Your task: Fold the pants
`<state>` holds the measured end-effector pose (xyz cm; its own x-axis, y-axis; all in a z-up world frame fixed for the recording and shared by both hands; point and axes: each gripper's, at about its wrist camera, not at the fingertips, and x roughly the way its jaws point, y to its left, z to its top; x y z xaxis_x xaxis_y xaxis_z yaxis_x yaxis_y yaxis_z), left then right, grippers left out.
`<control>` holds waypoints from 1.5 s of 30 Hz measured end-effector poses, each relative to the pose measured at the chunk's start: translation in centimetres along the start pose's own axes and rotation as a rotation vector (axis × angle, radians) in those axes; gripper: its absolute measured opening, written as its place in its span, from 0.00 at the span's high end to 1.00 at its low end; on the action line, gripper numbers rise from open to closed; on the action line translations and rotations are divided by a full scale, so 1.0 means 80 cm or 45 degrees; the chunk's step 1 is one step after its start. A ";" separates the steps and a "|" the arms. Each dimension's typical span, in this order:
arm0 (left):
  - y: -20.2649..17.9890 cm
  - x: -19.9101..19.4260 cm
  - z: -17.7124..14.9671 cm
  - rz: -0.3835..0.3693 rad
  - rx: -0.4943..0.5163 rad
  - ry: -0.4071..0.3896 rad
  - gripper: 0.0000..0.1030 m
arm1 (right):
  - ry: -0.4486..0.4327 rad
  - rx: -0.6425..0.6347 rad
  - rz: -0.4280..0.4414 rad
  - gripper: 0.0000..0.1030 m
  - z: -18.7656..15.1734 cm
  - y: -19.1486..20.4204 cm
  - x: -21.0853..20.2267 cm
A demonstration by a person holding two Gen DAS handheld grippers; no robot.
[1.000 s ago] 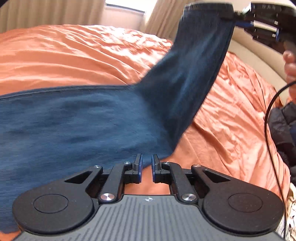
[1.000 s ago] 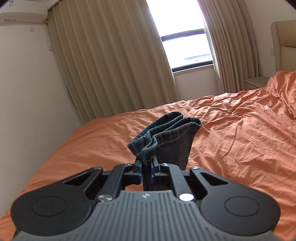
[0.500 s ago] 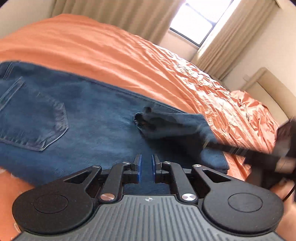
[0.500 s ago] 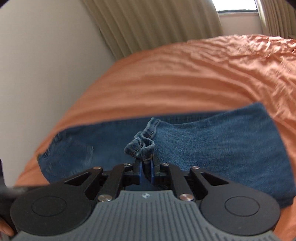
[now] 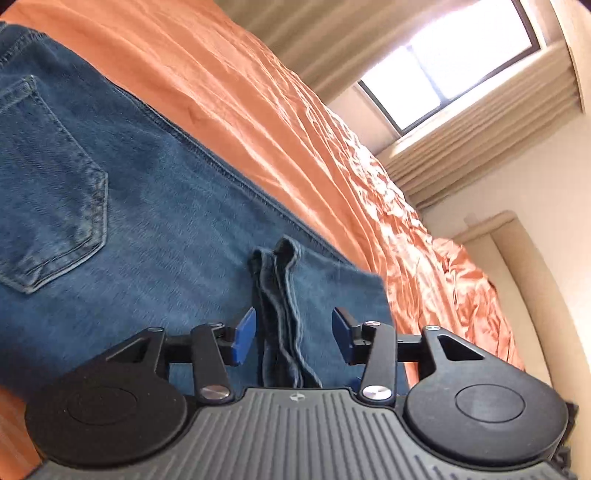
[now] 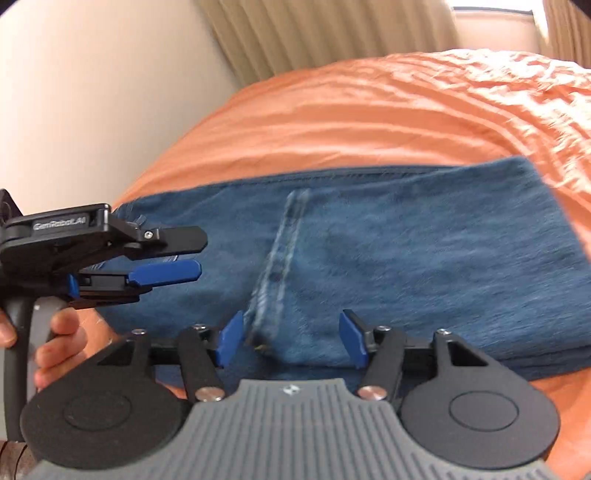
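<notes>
Blue jeans [image 5: 147,206] lie folded on the orange bed, the leg end laid back over the seat; a back pocket [image 5: 48,184] shows at the left. The leg hem [image 5: 279,295] lies bunched between my left gripper's [image 5: 293,334] open fingers, not clamped. In the right wrist view the folded jeans [image 6: 406,258] lie flat with the hem stitching [image 6: 275,269] running up the middle. My right gripper [image 6: 291,339] is open just over the hem edge, holding nothing. The left gripper [image 6: 173,254] also shows there at the left, open, in a hand.
The orange bedspread [image 5: 295,129] [image 6: 369,118] spreads around the jeans. Curtains [image 6: 314,33] and a window [image 5: 443,62] stand behind the bed. A beige headboard [image 5: 535,295] is at the right. A white wall [image 6: 92,92] runs along the bed's left side.
My right gripper carried the leg end over, laid it on the seat of the jeans and opened. My left gripper also opened and now straddles the hem.
</notes>
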<state>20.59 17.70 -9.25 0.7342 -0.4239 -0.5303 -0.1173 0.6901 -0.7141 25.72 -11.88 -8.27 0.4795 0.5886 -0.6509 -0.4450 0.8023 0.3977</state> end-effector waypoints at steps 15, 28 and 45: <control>0.007 0.118 0.030 0.124 0.011 0.009 0.78 | -0.082 0.350 -0.141 0.45 0.048 -0.130 -0.005; -0.133 0.078 0.047 0.194 0.610 -0.150 0.93 | -0.171 0.398 -0.290 0.80 0.066 -0.181 -0.054; -0.020 0.149 0.050 0.358 0.438 0.019 0.92 | -0.178 0.424 -0.283 1.00 0.090 -0.237 0.043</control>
<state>32.20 13.85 -12.62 0.6958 -0.1985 -0.6903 -0.0799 0.9337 -0.3491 41.23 -24.35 -13.42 0.6442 0.3867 -0.6599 -0.0614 0.8861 0.4593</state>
